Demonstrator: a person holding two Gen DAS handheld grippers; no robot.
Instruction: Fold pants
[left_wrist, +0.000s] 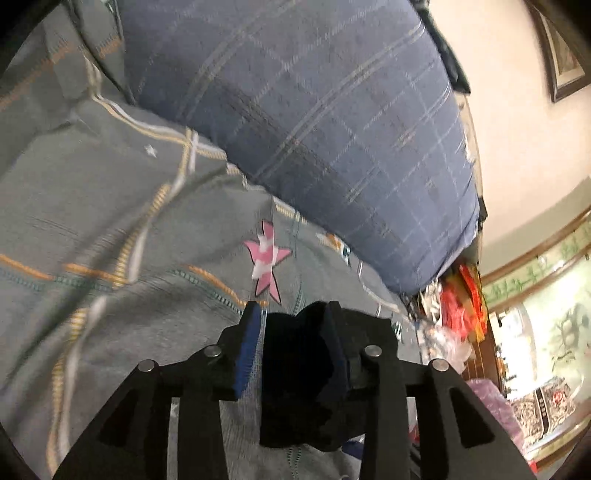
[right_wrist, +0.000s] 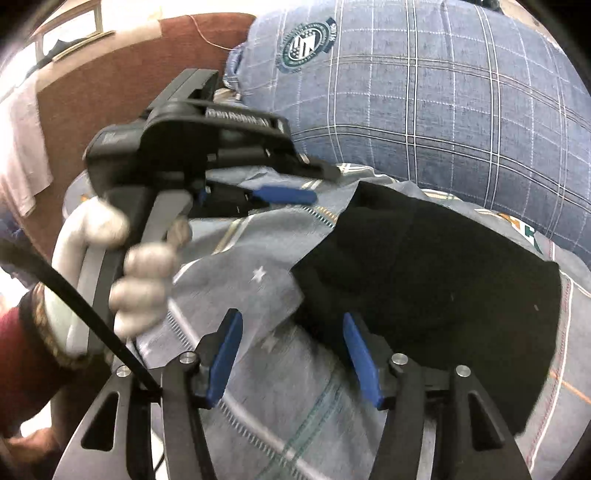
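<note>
The black pants (right_wrist: 424, 280) lie on the grey patterned bedsheet (right_wrist: 280, 398), folded into a compact dark shape. In the left wrist view, my left gripper (left_wrist: 295, 314) is shut on a bunch of the black pants (left_wrist: 295, 376), held between its blue pads. In the right wrist view, my right gripper (right_wrist: 291, 325) is open and empty, with its jaws wide apart just above the sheet at the pants' near left edge. The left gripper (right_wrist: 288, 194) also shows there, held by a white-gloved hand (right_wrist: 144, 280), with its blue fingertip near the pants' far corner.
A large blue plaid pillow (left_wrist: 332, 122) lies along the far side of the bed, and it also shows in the right wrist view (right_wrist: 443, 103). A pink star (left_wrist: 267, 258) marks the sheet. Cluttered items (left_wrist: 458, 299) and a cabinet stand beyond the bed's right edge. A reddish headboard (right_wrist: 122, 81) is at left.
</note>
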